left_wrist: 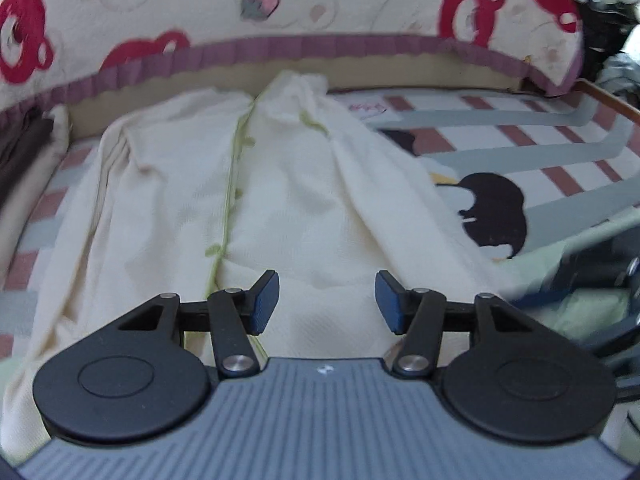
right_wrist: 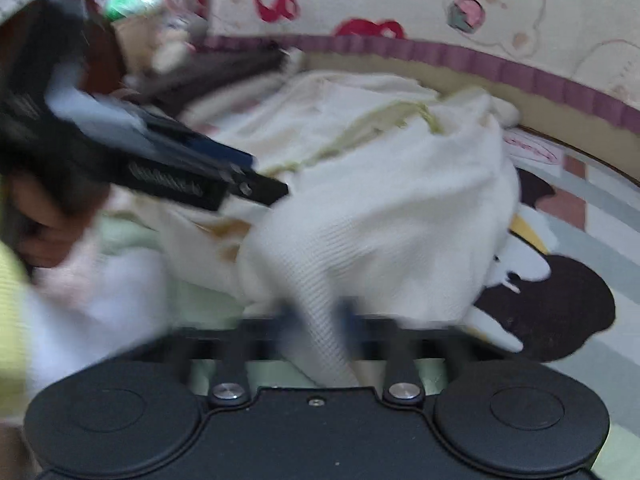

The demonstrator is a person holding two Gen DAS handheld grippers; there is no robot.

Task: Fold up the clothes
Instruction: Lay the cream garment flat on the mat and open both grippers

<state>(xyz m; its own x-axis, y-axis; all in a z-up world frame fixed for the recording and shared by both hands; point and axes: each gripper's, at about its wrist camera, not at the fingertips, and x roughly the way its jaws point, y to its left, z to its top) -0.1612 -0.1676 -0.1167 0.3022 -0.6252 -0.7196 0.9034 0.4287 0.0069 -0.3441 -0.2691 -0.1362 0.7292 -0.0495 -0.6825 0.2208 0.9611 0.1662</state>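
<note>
Because the cream garment (left_wrist: 248,184) lying on the bed (left_wrist: 540,152) looks light, soft and floppy, it will sag unless held near an edge or corner. Left hand-held gripper (left_wrist: 326,300) hovers released above it; right hand-held gripper (right_wrist: 320,316) is clenched on a fold.

Striped cartoon bed sheet (left_wrist: 520,136), bear-print bumper (left_wrist: 160,8) w/ purple trim (blurred clutter behind).

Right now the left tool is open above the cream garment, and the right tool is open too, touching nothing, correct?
Not quite. The left tool is open above the cream garment, but the right tool is clamped on a fold of it, as the right wrist view shows.
</note>
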